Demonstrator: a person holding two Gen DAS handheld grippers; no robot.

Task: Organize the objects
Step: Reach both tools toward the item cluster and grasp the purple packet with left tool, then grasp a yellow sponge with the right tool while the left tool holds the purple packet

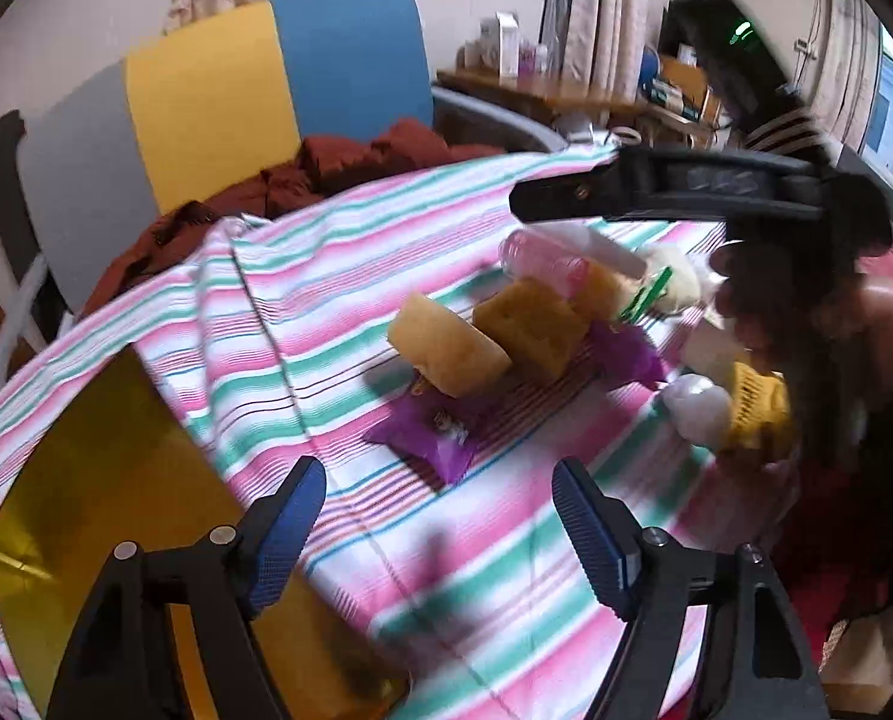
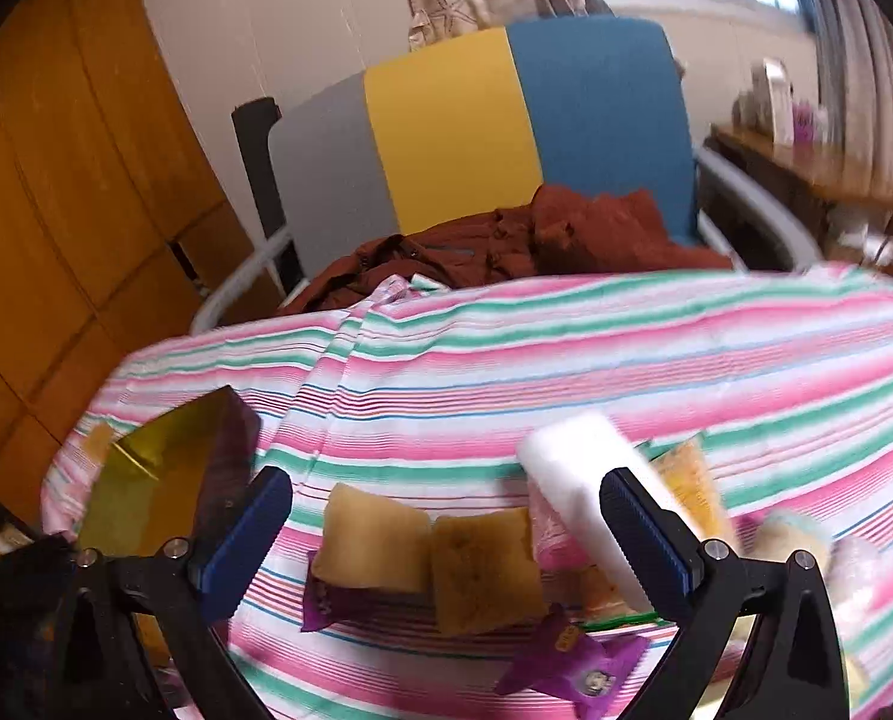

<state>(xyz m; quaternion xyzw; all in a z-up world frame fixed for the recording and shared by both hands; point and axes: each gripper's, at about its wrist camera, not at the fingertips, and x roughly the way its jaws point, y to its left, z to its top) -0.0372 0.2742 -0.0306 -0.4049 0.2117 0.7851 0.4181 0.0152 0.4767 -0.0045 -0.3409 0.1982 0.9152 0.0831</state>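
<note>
A pile of small items lies on the pink and green striped cloth (image 1: 302,324). It holds two yellow spongy blocks (image 1: 446,348) (image 1: 530,324), purple packets (image 1: 428,426) (image 1: 626,354), a pink bottle (image 1: 542,258) and a white block (image 1: 602,249). My left gripper (image 1: 440,510) is open over bare cloth, short of the nearest purple packet. My right gripper (image 2: 446,492) is open above the pile, with the spongy blocks (image 2: 374,546) (image 2: 482,570) below its gap. The white block (image 2: 578,480) runs behind its right finger. The left wrist view shows the right gripper (image 1: 524,201) side on, in a hand.
A yellow see-through box (image 1: 104,480) (image 2: 164,480) stands on the cloth at the left. A white ball (image 1: 698,408) and a yellow mesh item (image 1: 752,402) lie at the right. Behind the table is a grey, yellow and blue chair (image 2: 446,120) with a rust-red garment (image 2: 536,240).
</note>
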